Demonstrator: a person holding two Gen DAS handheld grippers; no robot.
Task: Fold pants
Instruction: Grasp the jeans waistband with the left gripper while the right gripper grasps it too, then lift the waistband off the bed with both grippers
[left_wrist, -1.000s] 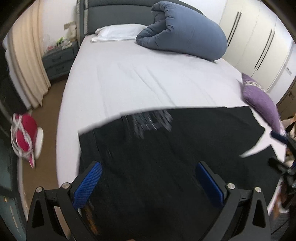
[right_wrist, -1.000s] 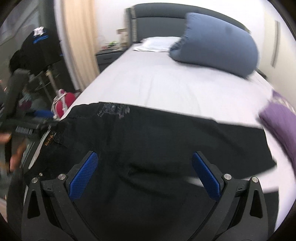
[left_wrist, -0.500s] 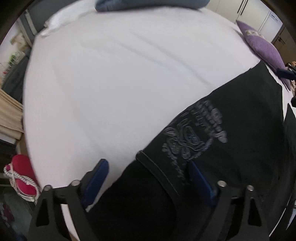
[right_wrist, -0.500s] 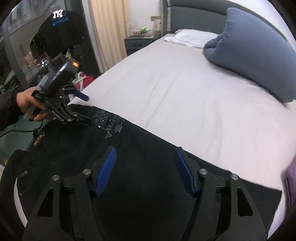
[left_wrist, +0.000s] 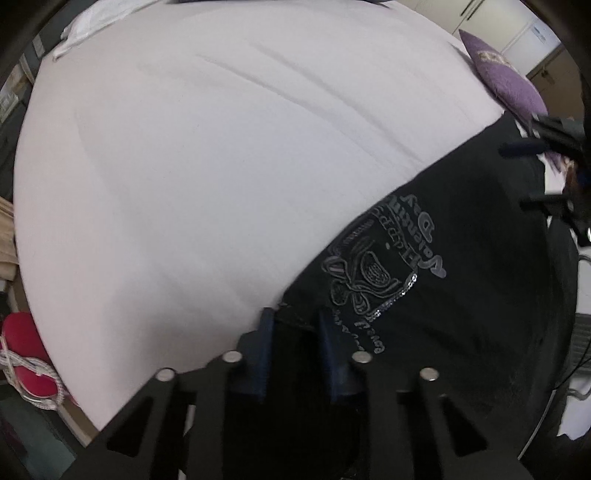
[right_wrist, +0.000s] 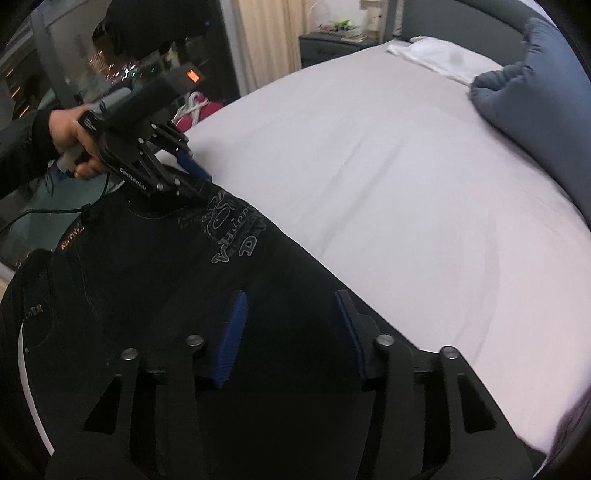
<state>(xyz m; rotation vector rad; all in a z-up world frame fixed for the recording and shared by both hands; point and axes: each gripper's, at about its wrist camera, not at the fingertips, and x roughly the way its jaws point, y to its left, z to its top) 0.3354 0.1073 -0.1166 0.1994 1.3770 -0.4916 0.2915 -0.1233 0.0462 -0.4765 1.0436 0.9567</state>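
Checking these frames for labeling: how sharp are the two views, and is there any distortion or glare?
Left wrist view: strong fisheye bulge in the bed, pants print readable, edges soft. Right wrist view: pants dark, little detail; bright window reflections top left.

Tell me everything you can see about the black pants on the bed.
The black pants look like dark denim with contrast stitching and a grey graphic print with lettering. They lie spread flat along the near edge of the bed. The left gripper is closed on their edge beside the print; the right gripper hovers open above them.
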